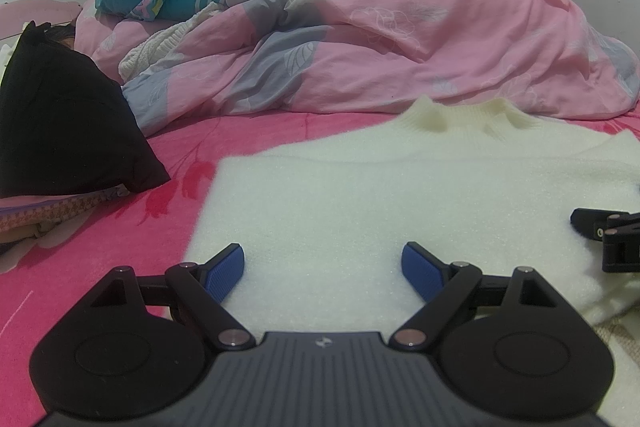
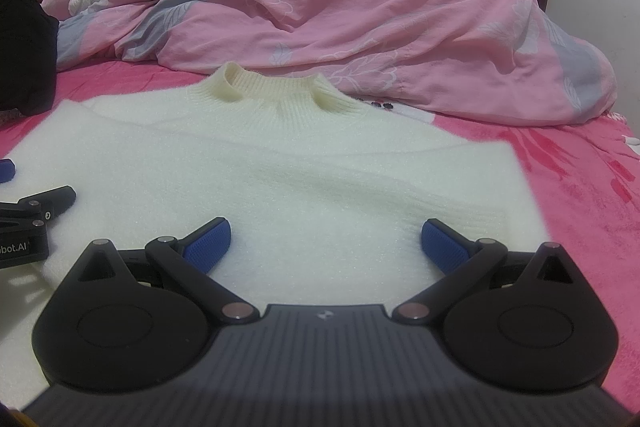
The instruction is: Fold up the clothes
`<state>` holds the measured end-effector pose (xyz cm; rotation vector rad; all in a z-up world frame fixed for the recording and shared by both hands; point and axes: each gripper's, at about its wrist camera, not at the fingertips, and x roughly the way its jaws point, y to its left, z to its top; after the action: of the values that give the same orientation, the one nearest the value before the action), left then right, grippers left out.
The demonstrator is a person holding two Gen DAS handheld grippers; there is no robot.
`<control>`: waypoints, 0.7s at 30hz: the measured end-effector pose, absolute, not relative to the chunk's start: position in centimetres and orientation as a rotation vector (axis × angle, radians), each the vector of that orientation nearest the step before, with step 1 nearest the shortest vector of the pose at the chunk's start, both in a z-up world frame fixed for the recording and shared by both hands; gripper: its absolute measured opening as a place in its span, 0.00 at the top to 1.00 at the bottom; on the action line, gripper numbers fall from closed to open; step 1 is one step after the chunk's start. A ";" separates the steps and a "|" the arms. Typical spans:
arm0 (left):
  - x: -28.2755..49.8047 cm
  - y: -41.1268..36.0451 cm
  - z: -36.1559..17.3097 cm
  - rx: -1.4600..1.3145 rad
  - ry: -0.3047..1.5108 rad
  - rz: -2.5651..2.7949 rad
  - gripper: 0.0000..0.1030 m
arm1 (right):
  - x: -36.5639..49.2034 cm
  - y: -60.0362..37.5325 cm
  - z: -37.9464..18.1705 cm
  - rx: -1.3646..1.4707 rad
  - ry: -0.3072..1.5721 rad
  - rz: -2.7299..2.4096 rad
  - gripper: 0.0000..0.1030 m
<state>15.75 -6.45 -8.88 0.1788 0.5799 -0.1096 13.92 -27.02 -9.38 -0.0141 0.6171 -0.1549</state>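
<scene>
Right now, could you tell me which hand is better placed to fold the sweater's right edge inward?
Probably right: its open tongs hover beside the cream knit sweater's right edge.

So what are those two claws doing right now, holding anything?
Left claw: open, holding nothing, over the white sweater.
Right claw: open, holding nothing, over the same sweater.

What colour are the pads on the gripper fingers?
Blue, with a fine textured surface; the pads show best in the right wrist view, above the cream knitted sweater.
</scene>
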 end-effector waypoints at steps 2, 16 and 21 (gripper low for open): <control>15.8 -6.4 -8.9 0.179 0.580 -0.110 0.15 | 13.9 -27.0 -9.4 -0.014 0.617 -0.155 0.01; 15.7 -6.4 -8.9 0.171 0.581 -0.111 0.15 | 13.9 -27.0 -9.4 -0.014 0.617 -0.155 0.01; 15.8 -6.3 -8.9 0.166 0.582 -0.113 0.15 | 13.9 -27.0 -9.4 -0.014 0.618 -0.154 0.01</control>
<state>15.78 -6.31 -8.93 0.1659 0.5816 -0.1125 13.93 -27.04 -9.39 -0.0136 0.6177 -0.1537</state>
